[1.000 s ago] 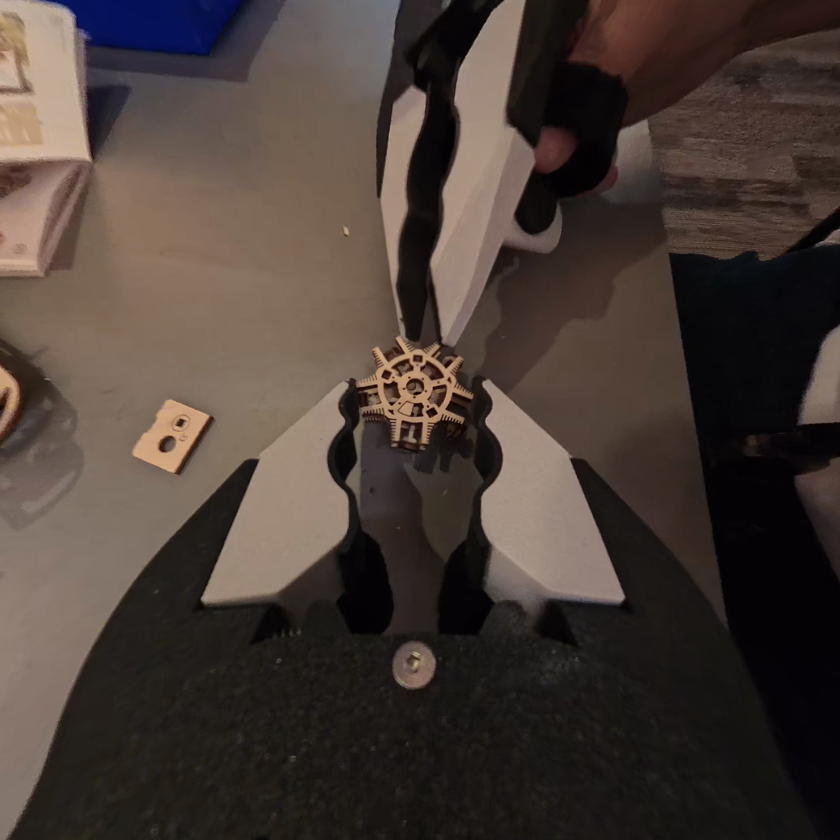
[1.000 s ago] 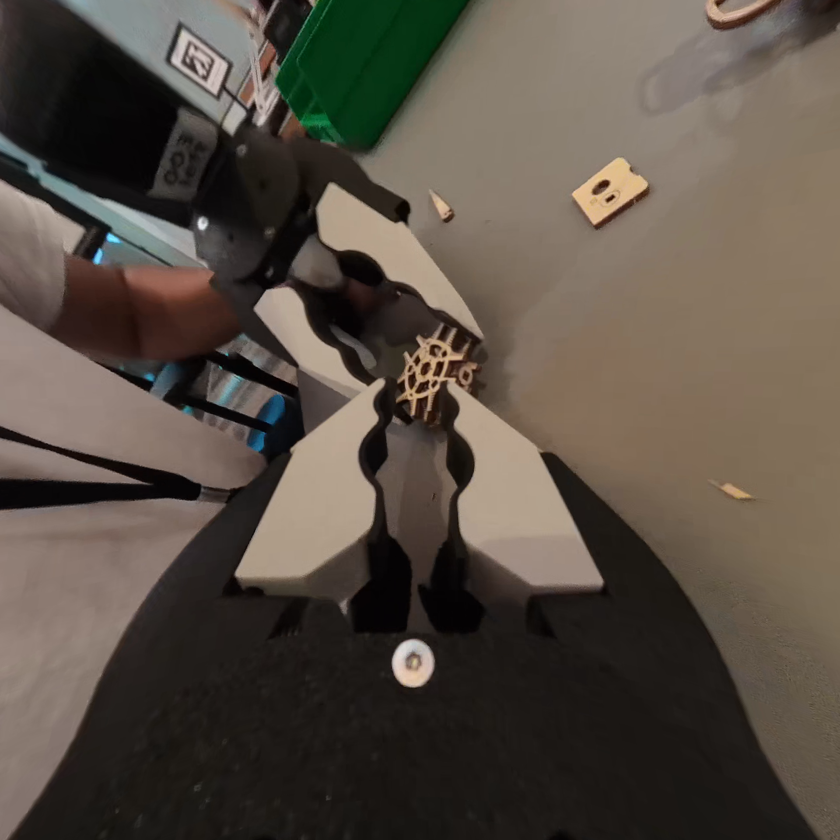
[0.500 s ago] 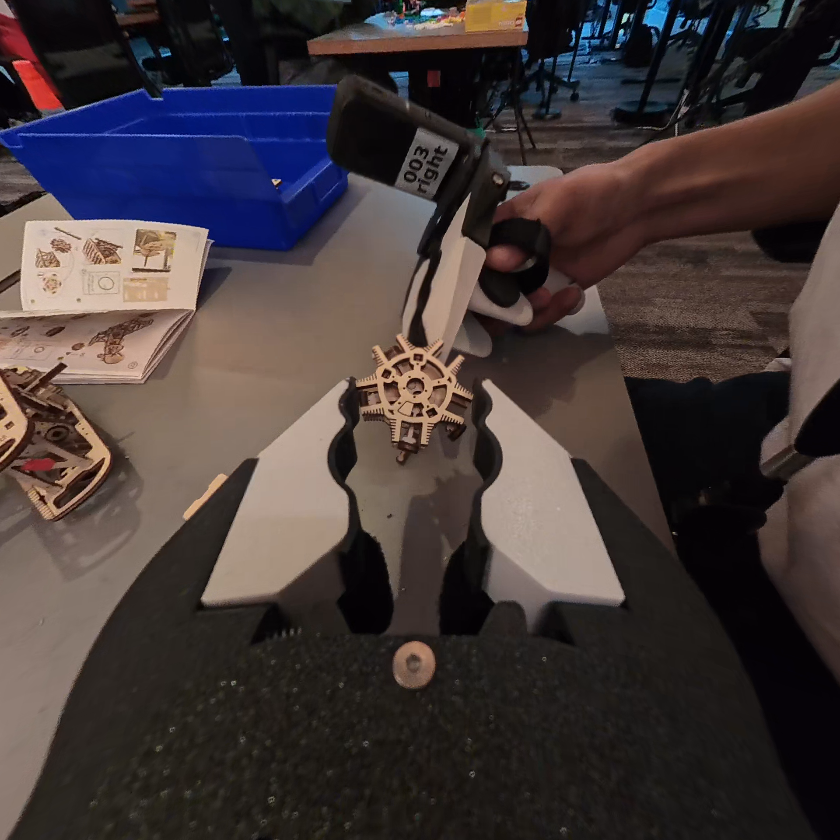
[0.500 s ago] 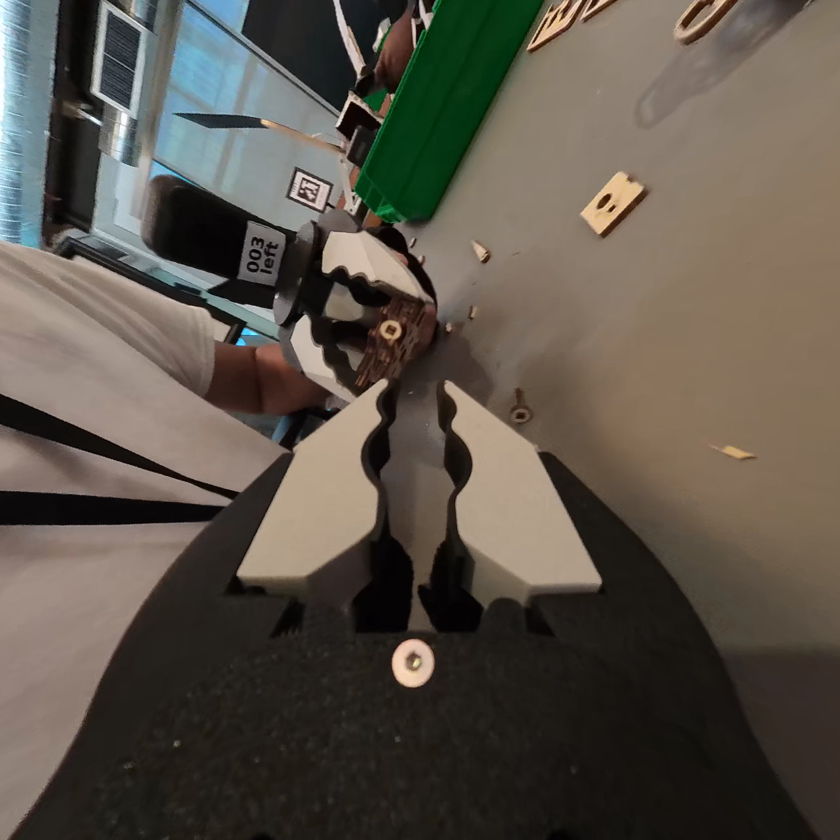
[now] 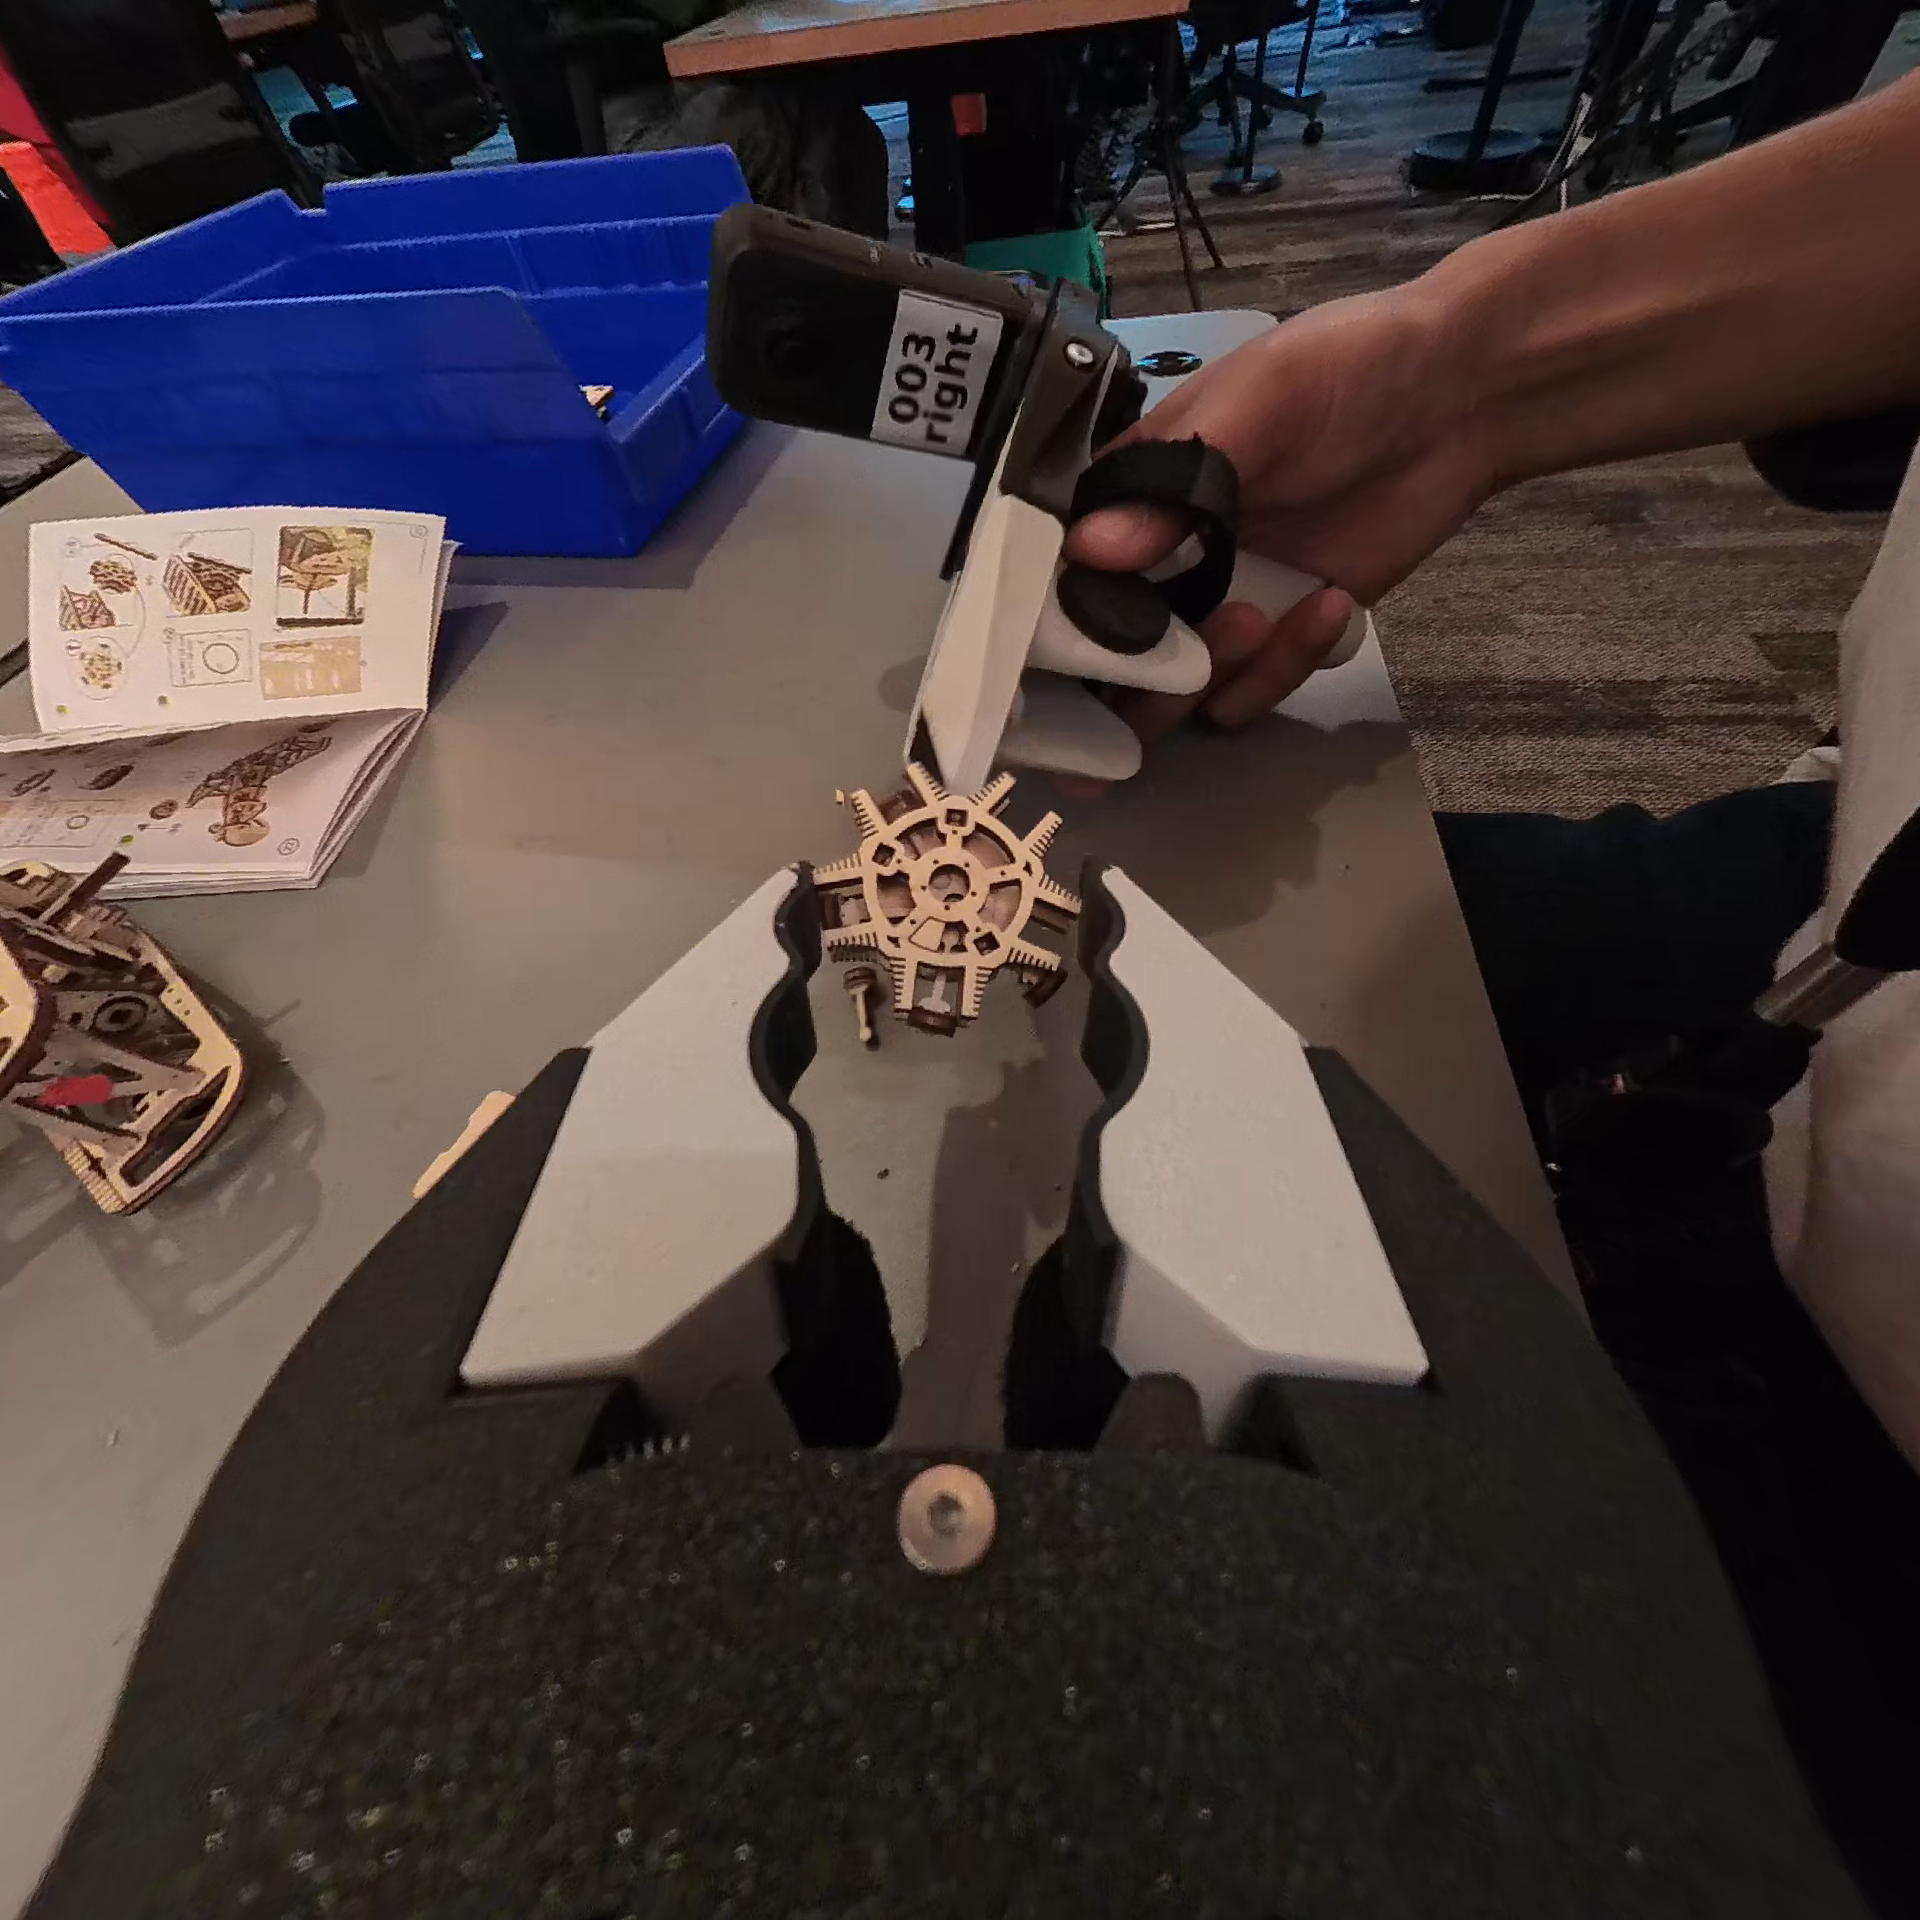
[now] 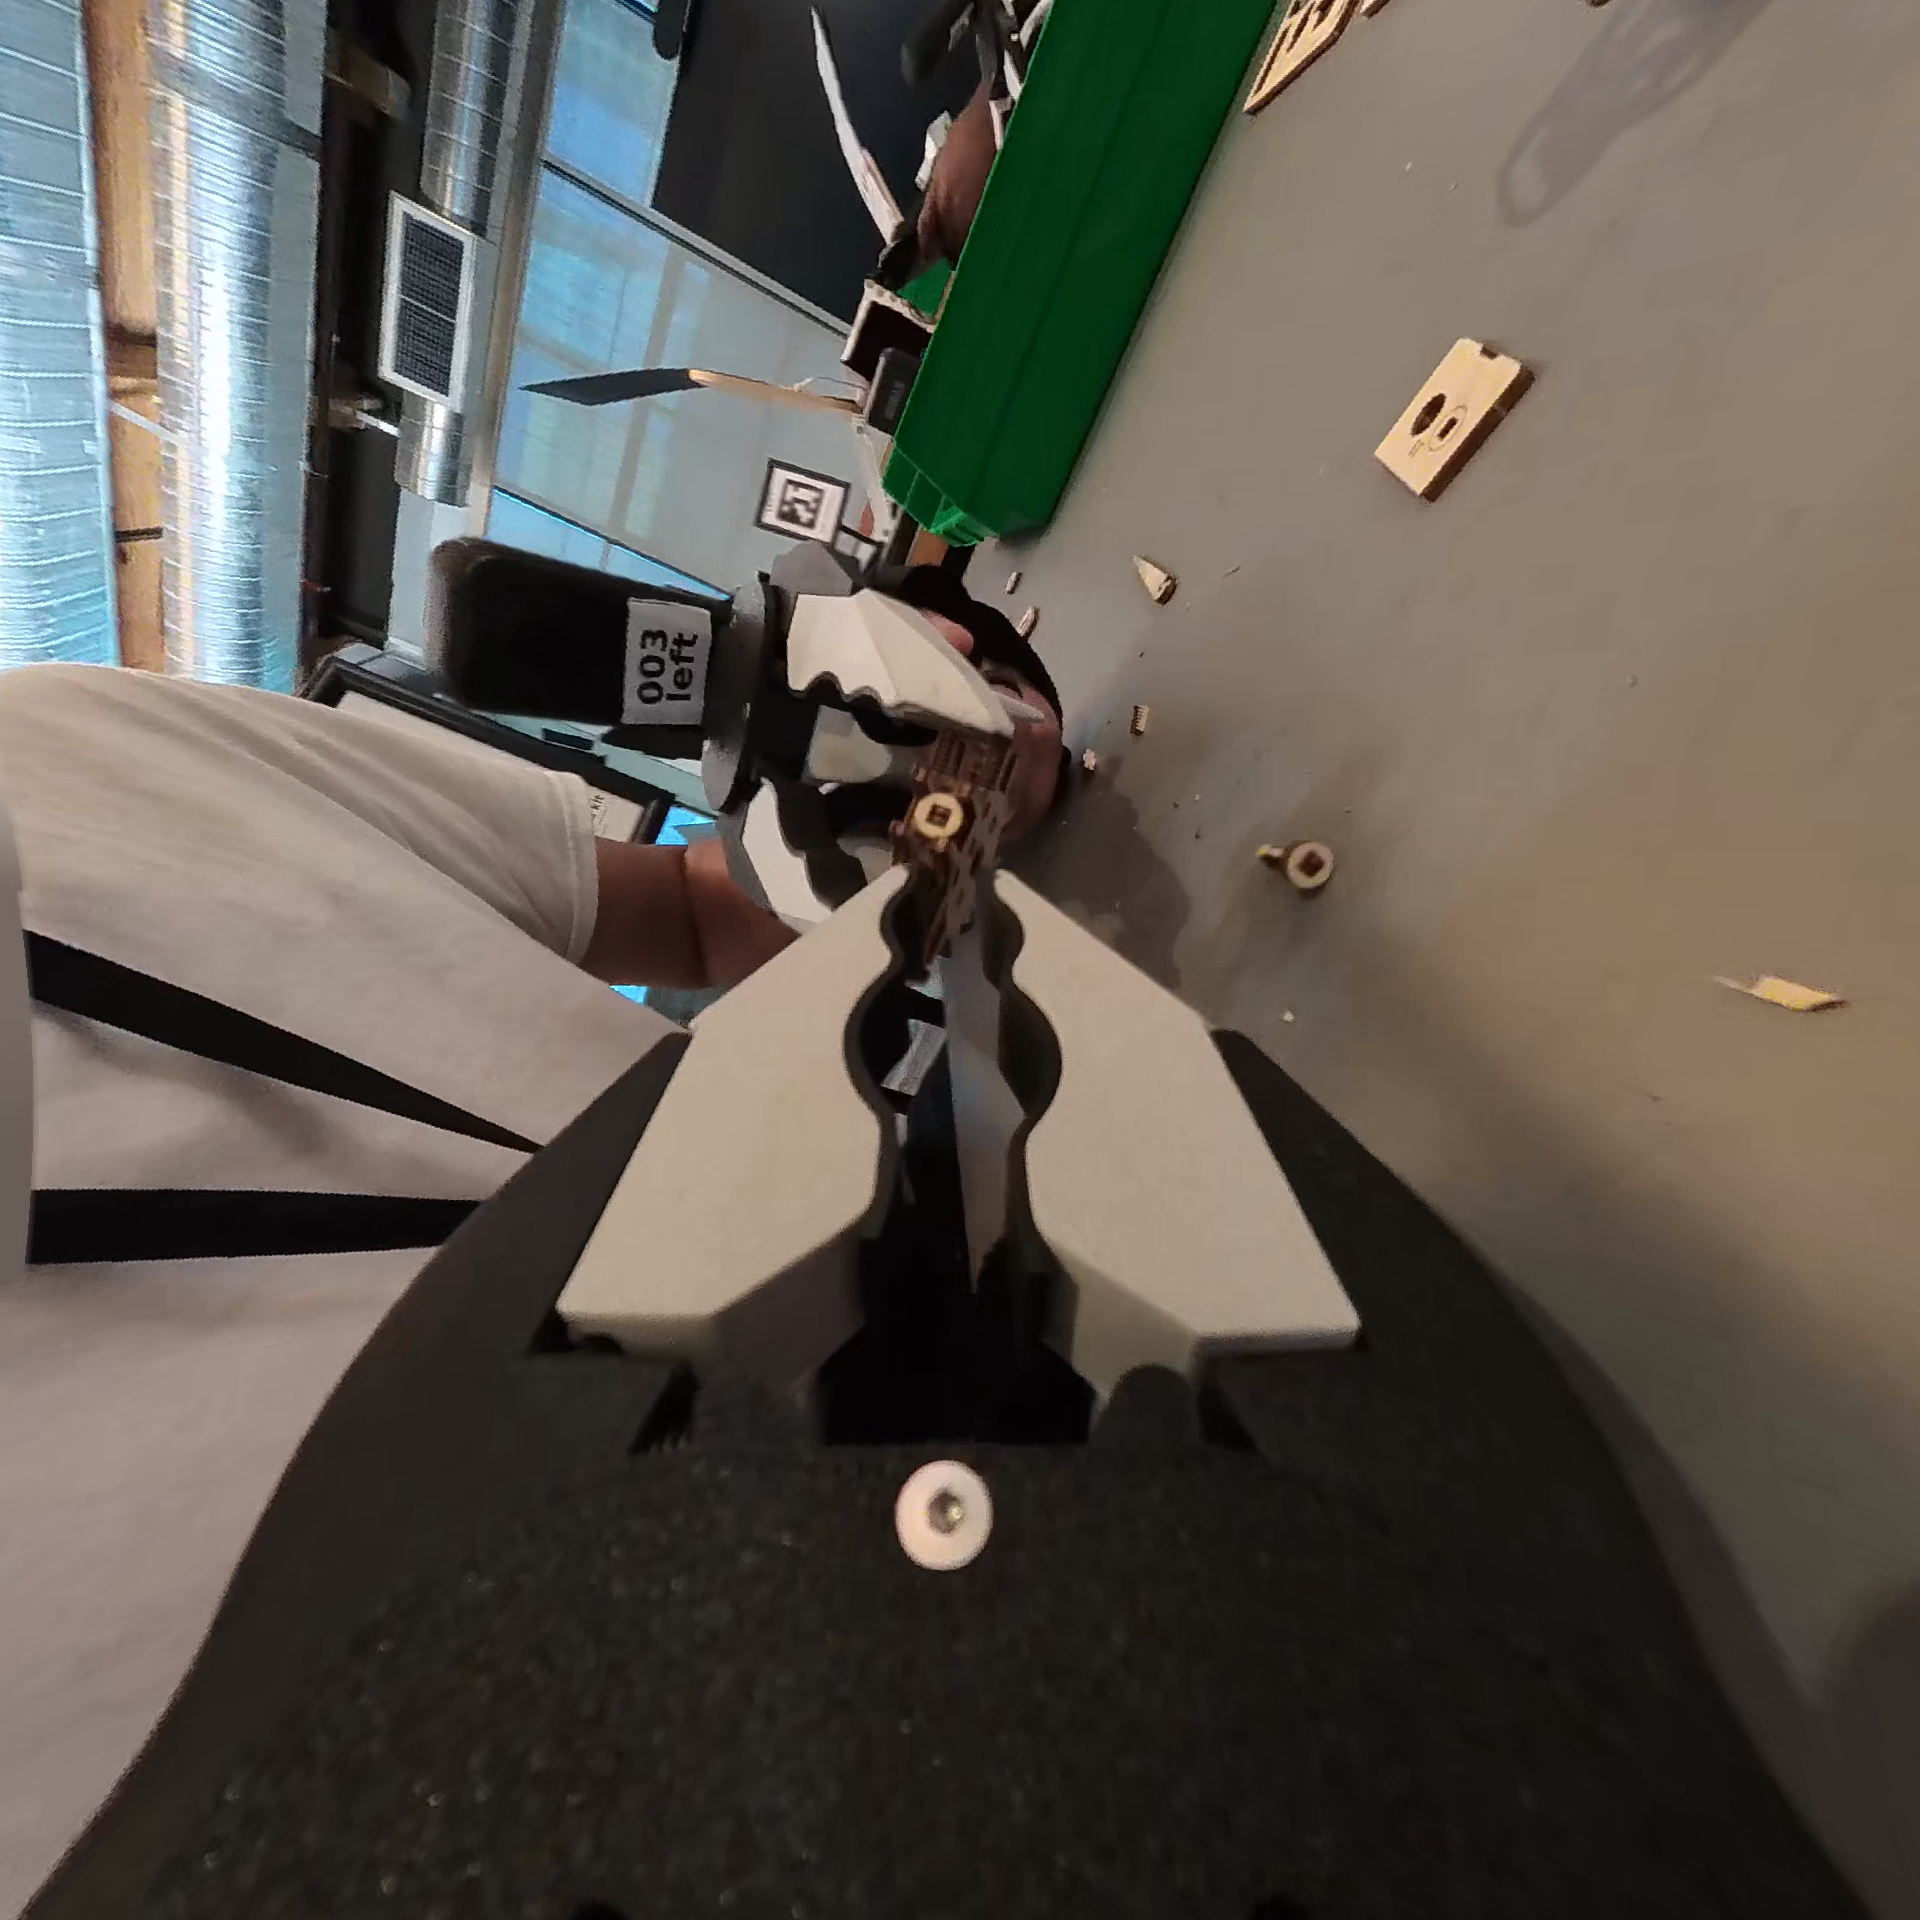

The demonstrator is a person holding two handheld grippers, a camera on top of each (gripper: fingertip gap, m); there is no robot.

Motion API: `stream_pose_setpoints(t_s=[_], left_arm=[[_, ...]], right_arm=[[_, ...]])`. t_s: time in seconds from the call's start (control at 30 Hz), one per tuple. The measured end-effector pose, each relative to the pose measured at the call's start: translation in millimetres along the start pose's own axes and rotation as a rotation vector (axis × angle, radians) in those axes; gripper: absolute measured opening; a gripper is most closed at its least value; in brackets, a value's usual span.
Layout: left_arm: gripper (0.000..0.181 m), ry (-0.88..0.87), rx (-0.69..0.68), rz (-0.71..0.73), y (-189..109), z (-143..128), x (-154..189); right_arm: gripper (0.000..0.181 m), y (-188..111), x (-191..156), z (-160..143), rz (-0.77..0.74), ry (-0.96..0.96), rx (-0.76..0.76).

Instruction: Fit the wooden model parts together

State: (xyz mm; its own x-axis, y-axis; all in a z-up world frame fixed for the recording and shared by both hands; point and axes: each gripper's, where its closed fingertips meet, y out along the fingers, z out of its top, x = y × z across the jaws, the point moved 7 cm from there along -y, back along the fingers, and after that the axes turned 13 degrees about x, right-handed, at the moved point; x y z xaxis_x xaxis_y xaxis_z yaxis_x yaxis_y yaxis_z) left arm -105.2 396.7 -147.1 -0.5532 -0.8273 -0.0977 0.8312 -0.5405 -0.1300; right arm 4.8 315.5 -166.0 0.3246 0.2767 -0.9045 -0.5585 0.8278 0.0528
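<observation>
A round wooden engine model [image 5: 935,935] with spoke-like fins is held above the grey table [image 5: 623,727]. My left gripper [image 5: 945,878] is shut on it across its width. A small peg hangs from its lower left. My right gripper [image 6: 948,883] comes from above and is shut narrowly on the model's top rim [image 6: 951,821], seen edge-on. In the left wrist view the right gripper's tip [image 5: 940,764] touches the top fins. The left gripper's fingers [image 6: 883,665] show beyond the model in the right wrist view.
A blue bin [image 5: 364,343], an open instruction booklet [image 5: 208,675] and a part-built wooden model [image 5: 94,1029] lie to the left. On the table lie a square wooden plate [image 6: 1455,431], a small peg [image 6: 1299,862], a wood sliver [image 6: 1777,992] and a green bin [image 6: 1070,260]. Left and right tips are no more than a few centimetres apart.
Half a second ago the right gripper stood back from the model. It has moved forward, and the rim now sits between its fingertips. The left gripper still holds the model, tilted up from the table.
</observation>
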Motion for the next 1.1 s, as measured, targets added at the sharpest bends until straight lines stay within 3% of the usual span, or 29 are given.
stream_pose_setpoints(t_s=[0.2, 0.77, 0.9, 1.1], left_arm=[[0.047, 0.002, -0.001, -0.001, 0.5, 0.2, 0.4], [0.048, -0.050, -0.152, -0.030, 5.6, -14.6, 0.4], [0.047, -0.047, -0.292, -0.021, 5.7, -28.4, 4.2], [0.048, -0.096, -0.370, -0.004, 6.8, -36.2, 3.9]], right_arm=[[0.002, -0.4, 2.8, -2.8, 0.038, 0.122, 0.027], [0.000, -1.2, 11.3, -8.9, -0.149, 0.039, -0.043], [0.000, -8.6, 9.8, -6.9, -0.229, -0.183, -0.086], [0.004, -5.7, -1.8, -18.9, -0.189, -0.502, -0.163]])
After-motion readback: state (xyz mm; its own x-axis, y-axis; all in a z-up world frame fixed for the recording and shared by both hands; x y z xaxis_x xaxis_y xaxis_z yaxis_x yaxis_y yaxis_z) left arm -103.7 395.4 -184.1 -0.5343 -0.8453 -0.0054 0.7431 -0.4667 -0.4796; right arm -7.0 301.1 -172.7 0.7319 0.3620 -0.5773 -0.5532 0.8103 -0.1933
